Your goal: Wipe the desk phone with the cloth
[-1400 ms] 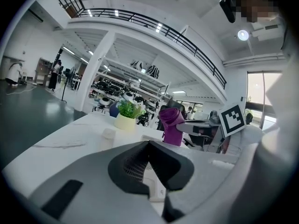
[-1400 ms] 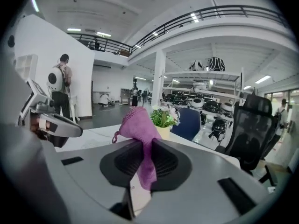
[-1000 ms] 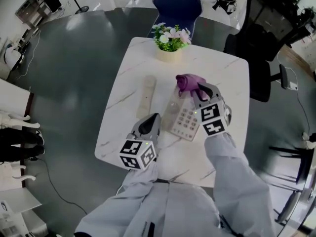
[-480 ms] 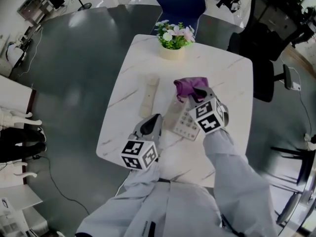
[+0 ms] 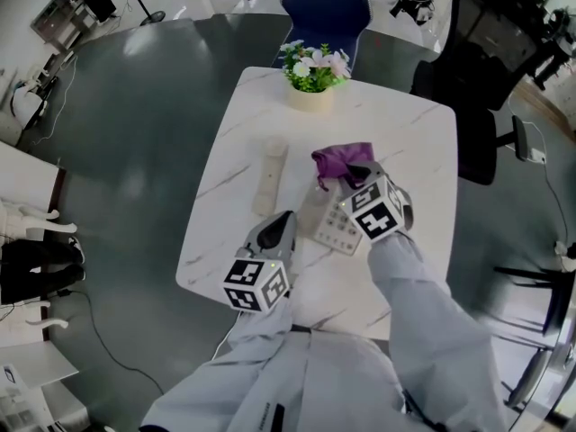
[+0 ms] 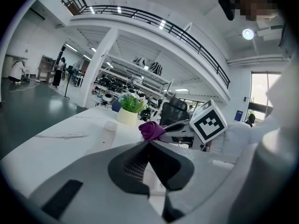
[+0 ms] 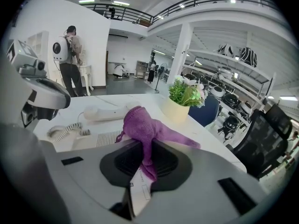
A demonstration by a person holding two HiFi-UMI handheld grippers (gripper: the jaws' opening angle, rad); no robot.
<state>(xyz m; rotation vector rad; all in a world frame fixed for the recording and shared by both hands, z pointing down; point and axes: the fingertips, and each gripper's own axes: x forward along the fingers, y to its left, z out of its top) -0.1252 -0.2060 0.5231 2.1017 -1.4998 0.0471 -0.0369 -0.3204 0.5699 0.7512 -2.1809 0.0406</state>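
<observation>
A pale desk phone base (image 5: 331, 221) with a keypad lies on the white marble table (image 5: 405, 142). Its handset (image 5: 269, 178) rests off the cradle to the left, joined by a coiled cord (image 7: 63, 132). My right gripper (image 5: 351, 180) is shut on a purple cloth (image 5: 338, 161) and holds it over the far end of the phone base; the cloth (image 7: 142, 127) bunches out past the jaws. My left gripper (image 5: 273, 232) is shut and holds nothing, at the near left corner of the phone base. The cloth (image 6: 150, 130) also shows ahead of it.
A potted plant (image 5: 310, 75) with white and pink flowers stands at the table's far edge. A blue chair (image 5: 326, 7) is behind it and a black office chair (image 5: 490, 70) is at the right. Dark floor surrounds the table.
My right gripper with the cloth has shifted slightly left and toward me along the phone base. The left gripper has barely moved.
</observation>
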